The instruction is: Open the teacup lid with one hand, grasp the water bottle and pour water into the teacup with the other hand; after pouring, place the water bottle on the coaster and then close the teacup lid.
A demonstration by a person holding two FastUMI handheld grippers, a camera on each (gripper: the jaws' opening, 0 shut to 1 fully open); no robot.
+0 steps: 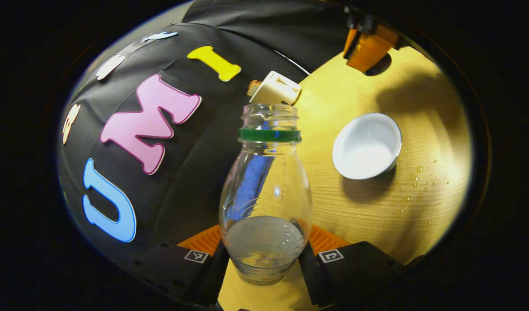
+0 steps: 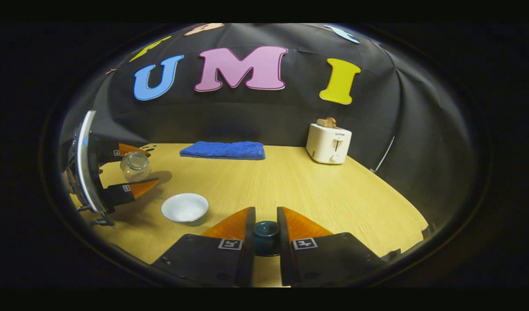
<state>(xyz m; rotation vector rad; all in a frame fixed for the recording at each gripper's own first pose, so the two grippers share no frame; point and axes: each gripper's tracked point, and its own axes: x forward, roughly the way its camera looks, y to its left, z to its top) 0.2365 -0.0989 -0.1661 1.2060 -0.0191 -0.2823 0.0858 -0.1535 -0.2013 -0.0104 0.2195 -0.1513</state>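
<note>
In the left gripper view the left gripper (image 1: pixel 266 259) is clenched on the water bottle (image 1: pixel 266 194), both fingers pressing its lower body. The clear bottle has no cap, wears a green ring (image 1: pixel 269 134) at its neck and holds a shallow pool of water at its base; its label cannot be read. Beyond it on the wooden bench (image 1: pixel 368 216) sits the white teacup (image 1: pixel 367 146), uncovered, its inside pale; whether it holds water cannot be told. Small droplets (image 1: pixel 419 181) lie on the bench just beside the cup, towards the bench's near edge. Farther off stands a white toaster (image 1: pixel 276 88) against the booth's black wall, and the right gripper (image 1: pixel 368 47) hangs over a dark round coaster (image 1: pixel 378 65) near the far edge. In the right gripper view the right gripper (image 2: pixel 265 235) grips the dark teal teacup lid (image 2: pixel 265 231) by its knob, fingers tight on either side. The teacup (image 2: pixel 185 208) lies to the left, with the bottle (image 2: pixel 135 166) in the left gripper (image 2: pixel 139 170) beyond it. Open bench (image 2: pixel 312 190) stretches ahead to a folded blue towel (image 2: pixel 223 150) at the back edge and the toaster (image 2: pixel 329 142), whose small print is too fine to read, with toast in its slots.
</note>
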